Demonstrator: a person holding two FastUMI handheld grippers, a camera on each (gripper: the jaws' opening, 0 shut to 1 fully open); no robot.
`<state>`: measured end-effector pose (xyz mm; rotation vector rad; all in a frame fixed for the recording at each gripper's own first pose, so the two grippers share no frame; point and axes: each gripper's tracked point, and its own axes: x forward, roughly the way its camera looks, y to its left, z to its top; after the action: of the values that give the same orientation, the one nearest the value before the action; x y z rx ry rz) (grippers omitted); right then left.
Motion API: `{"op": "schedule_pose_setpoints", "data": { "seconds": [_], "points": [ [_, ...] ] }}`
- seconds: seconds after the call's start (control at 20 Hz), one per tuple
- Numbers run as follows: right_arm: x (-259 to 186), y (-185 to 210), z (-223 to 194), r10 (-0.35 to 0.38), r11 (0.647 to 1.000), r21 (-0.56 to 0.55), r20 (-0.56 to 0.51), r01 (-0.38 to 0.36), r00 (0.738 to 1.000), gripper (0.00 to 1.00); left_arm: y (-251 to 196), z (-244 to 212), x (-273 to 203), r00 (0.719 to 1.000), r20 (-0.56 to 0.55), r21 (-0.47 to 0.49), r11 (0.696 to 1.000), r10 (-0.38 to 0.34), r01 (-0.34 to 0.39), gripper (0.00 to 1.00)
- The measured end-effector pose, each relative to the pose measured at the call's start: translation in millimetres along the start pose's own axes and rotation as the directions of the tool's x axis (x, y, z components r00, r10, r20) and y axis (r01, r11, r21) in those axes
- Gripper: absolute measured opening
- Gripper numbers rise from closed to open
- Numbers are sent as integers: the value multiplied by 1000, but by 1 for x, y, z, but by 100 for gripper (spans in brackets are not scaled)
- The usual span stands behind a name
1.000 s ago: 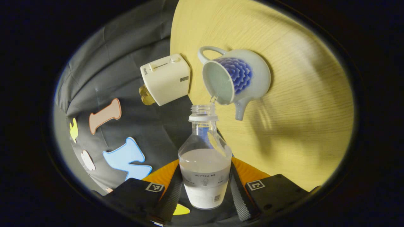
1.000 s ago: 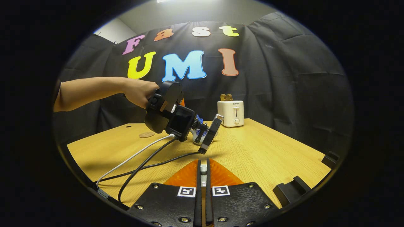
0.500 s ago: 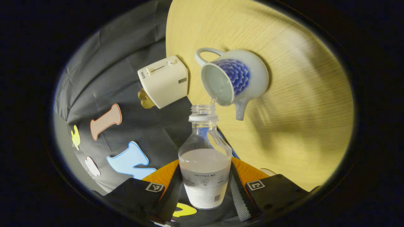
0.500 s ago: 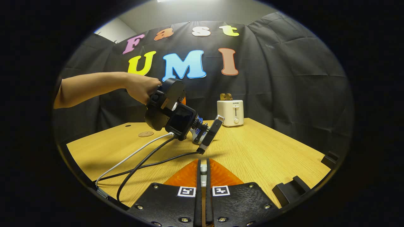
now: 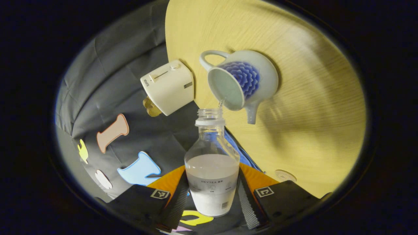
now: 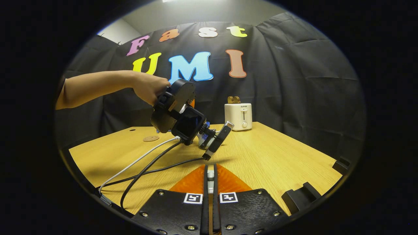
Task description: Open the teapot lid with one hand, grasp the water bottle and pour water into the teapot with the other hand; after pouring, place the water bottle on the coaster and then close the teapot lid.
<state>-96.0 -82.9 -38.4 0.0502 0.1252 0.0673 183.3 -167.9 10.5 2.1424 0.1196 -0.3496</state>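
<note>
Clear ribbed-neck bottle [image 5: 212,169] pinched between left gripper [image 5: 212,199] fingers, trickling into glazed lidless teapot [image 5: 241,81]. Wood-grain surface [image 5: 310,107] beneath. Right gripper [image 6: 210,192] fingers pressed together on something small.

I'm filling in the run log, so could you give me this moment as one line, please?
phase: pouring | left gripper: shut on bottle | water entering open teapot | right gripper: shut, low over table | coaster: bare

1 teapot [image 5: 243,78], 1 water bottle [image 5: 212,169], 1 toaster [image 5: 168,86], 1 coaster [image 6: 151,138], 2 cables [image 6: 143,166].
</note>
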Motion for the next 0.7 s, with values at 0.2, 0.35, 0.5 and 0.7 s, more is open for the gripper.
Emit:
{"op": "schedule_pose_setpoints", "data": {
  "seconds": [0.2, 0.35, 0.5, 0.7],
  "points": [
    [0, 2, 0, 4, 1000, -3, -1, -4, 1000, 5, 2, 0, -1, 1000, -5, 7, 1000, -7, 7, 87],
    [-2, 2, 4, 5, 1000, 3, 9, -5, 1000, 5, 1, 3, -2, 1000, 6, 2, 1000, 0, 0, 87],
    [-2, 2, 3, 7, 1000, 2, 6, -7, 1000, 5, -1, 3, 0, 1000, 13, -9, 1000, 1, -1, 87],
    [-2, 2, 2, 7, 1000, 3, -1, -7, 1000, 5, -2, 4, 2, 999, 35, -48, 999, 1, 1, 87]
  ]
}}
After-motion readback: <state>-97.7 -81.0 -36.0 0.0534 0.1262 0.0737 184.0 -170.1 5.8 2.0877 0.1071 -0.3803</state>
